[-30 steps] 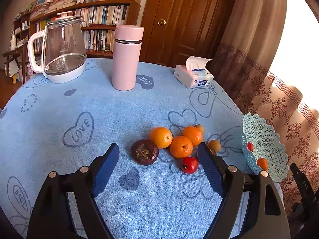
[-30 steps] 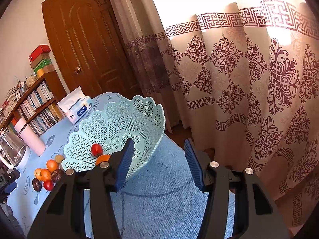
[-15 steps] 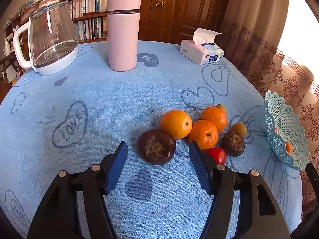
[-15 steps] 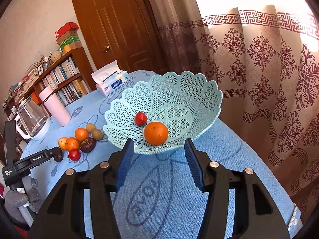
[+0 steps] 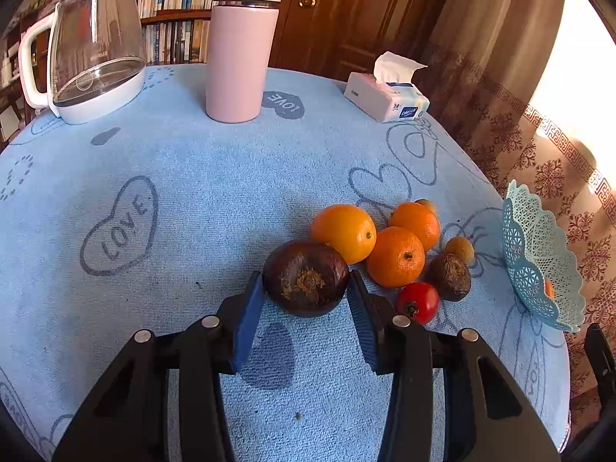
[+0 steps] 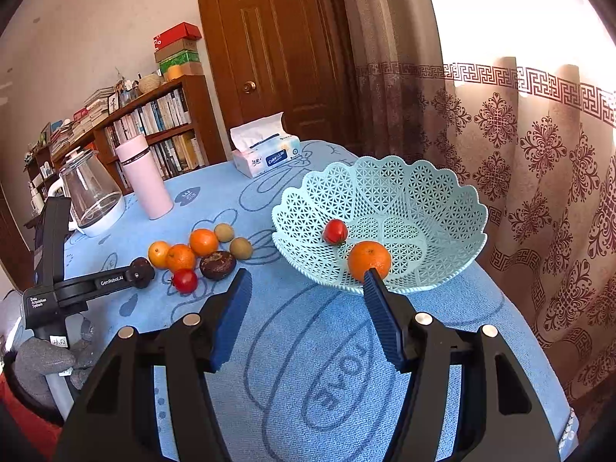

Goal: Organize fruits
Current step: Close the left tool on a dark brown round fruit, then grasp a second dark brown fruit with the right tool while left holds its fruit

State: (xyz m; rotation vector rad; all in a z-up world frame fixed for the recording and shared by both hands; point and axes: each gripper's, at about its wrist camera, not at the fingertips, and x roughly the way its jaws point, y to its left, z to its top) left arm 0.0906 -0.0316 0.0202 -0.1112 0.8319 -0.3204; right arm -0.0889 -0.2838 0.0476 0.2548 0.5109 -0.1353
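My left gripper (image 5: 306,281) is down on the blue tablecloth, its jaws closing on a dark purple fruit (image 5: 306,277); both blue pads touch its sides. Just right of it lie three oranges (image 5: 396,256), a red tomato (image 5: 417,302), a smaller dark fruit (image 5: 450,275) and two small brown fruits (image 5: 460,249). The pale blue lattice basket (image 6: 385,165) holds an orange (image 6: 369,260) and a red tomato (image 6: 335,231). My right gripper (image 6: 306,281) hovers in front of the basket, jaws opening, with nothing between them.
A glass kettle (image 5: 96,57), a pink flask (image 5: 242,50) and a tissue pack (image 5: 385,96) stand at the far side of the round table. The basket (image 5: 539,238) sits near the right edge by the curtain. A grey-gloved hand (image 6: 42,358) holds the left gripper.
The left gripper sank and came forward onto the dark purple fruit, its jaws narrowing around it. The right gripper swung away from the basket and its jaws widened.
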